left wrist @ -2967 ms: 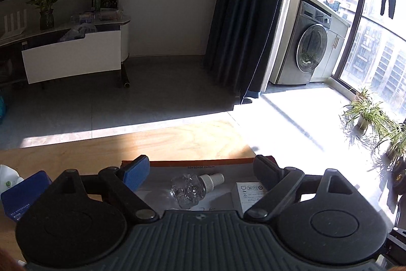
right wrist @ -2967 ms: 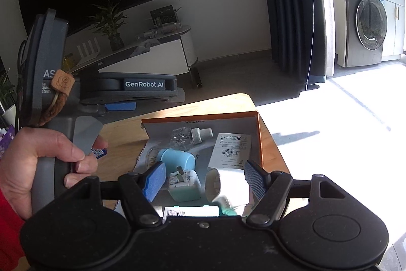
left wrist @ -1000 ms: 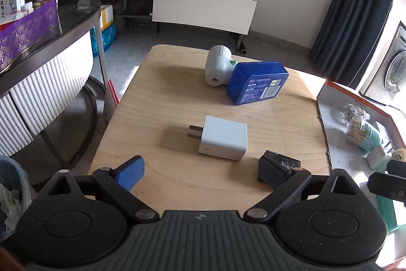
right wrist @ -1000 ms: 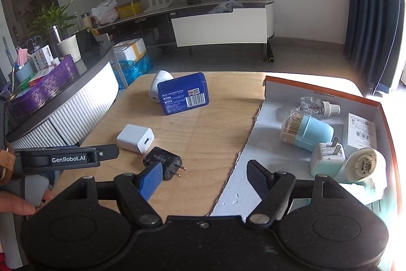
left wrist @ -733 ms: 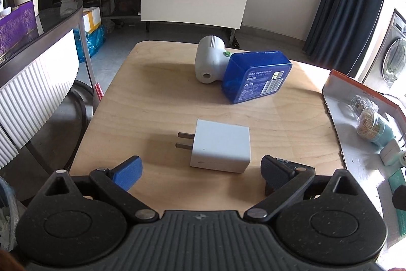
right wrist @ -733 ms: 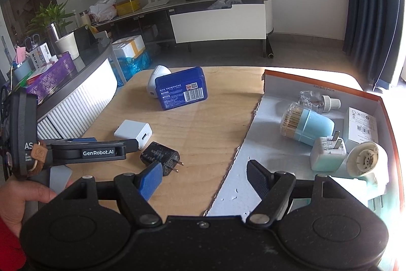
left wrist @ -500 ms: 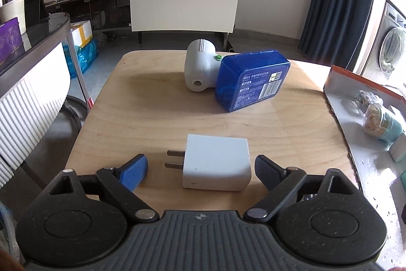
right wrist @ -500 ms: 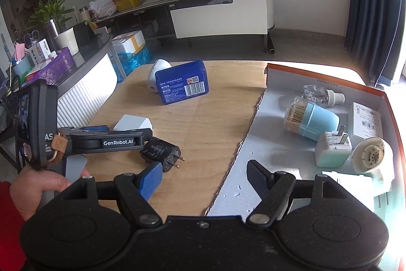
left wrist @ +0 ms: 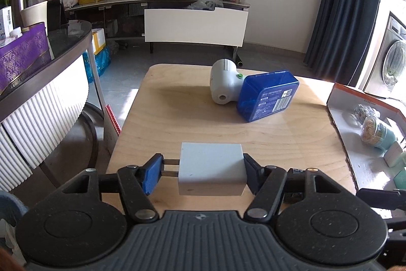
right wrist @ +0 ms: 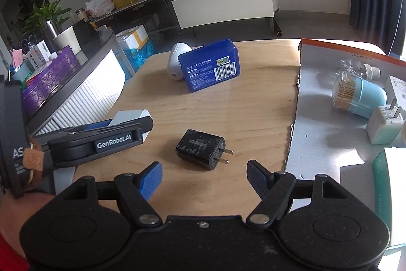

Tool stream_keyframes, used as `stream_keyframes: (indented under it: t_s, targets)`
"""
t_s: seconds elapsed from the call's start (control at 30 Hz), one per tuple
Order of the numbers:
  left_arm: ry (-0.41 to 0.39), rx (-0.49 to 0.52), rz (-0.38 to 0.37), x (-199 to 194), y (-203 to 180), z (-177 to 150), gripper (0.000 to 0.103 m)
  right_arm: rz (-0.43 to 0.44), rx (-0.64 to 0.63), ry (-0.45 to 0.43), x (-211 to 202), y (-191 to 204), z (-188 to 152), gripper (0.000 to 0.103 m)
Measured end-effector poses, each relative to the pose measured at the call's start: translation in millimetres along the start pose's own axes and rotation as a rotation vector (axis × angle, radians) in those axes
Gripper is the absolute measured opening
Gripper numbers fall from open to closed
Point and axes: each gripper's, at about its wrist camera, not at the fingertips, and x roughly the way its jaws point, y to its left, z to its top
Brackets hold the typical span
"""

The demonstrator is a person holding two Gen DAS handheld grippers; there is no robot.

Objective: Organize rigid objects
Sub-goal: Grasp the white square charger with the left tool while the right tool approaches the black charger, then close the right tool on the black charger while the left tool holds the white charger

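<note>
A white charger [left wrist: 212, 166] with two prongs pointing left lies on the wooden table [left wrist: 192, 118]. My left gripper [left wrist: 201, 173] is closing tight on it: the blue pad presses the prong tips and the black pad presses the body's right end. The right wrist view shows that left gripper [right wrist: 127, 128] from the side, holding the white charger [right wrist: 137, 116]. A black charger [right wrist: 200, 148] lies on the table just ahead of my right gripper [right wrist: 204, 175], which is open with nothing between its fingers.
A blue box [left wrist: 266, 95] leans on a white round device [left wrist: 224, 85] at the table's far side. At the right, an orange-edged cardboard tray [right wrist: 330, 133] holds a cotton-swab tub [right wrist: 357, 94], a dropper bottle [right wrist: 355, 67] and a pale plug [right wrist: 384, 128]. A curved counter [right wrist: 83, 88] stands left.
My left gripper moved up to the white charger and shut on it. The right gripper came lower and closer to the black charger, still equally open.
</note>
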Motion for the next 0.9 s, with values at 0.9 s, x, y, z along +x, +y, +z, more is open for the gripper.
stream_keyframes:
  t_s: [0.9]
  targets:
    - [-0.055,-0.112,-0.034,-19.3,33.9,-7.1,0.067,-0.234,-0.093,-0.184,58.7,46.0,-16.6,0.074]
